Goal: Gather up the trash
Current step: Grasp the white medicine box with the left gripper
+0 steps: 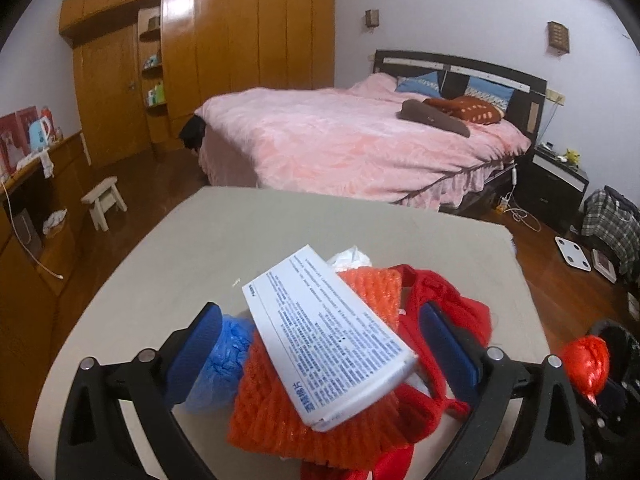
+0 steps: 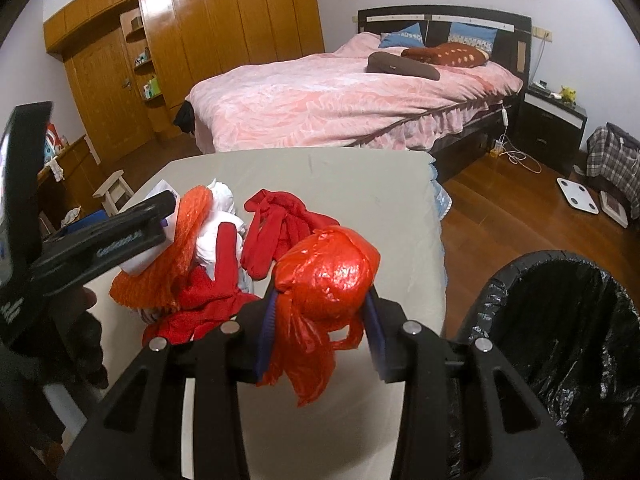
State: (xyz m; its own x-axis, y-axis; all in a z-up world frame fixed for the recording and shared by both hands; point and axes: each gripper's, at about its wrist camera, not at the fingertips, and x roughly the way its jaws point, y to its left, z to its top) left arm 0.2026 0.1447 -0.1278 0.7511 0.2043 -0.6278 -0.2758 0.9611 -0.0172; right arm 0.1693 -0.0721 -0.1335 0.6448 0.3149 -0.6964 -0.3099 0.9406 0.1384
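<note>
The right tool (image 2: 320,312) is clenching a knotted red plastic bag (image 2: 326,276) between its blue pads, holding it clear above the pale surface (image 2: 360,176). The black-lined bin (image 2: 568,340) is sitting just to the right, off the surface's edge, so the bag looks ready to be carried across and dropped. The grip is biting the bag's rounded bulk rather than its knot — thin film like that could slide out or tear, and the loose tail hanging below could snag on the bin's rim.

The left tool (image 1: 320,340) is standing released, its pads wide on either side of a heap of trash resting on the surface: a white printed box (image 1: 324,340) lying across orange foam netting (image 1: 304,412), with a blue crumpled cover (image 1: 220,356) touching the left pad and red cloth (image 1: 452,312) by the right. Closing here would likely be catching several pieces at once — the smooth box, tilted on top, could be squeezed out sideways, and the cloth may not be trash at all.
</note>
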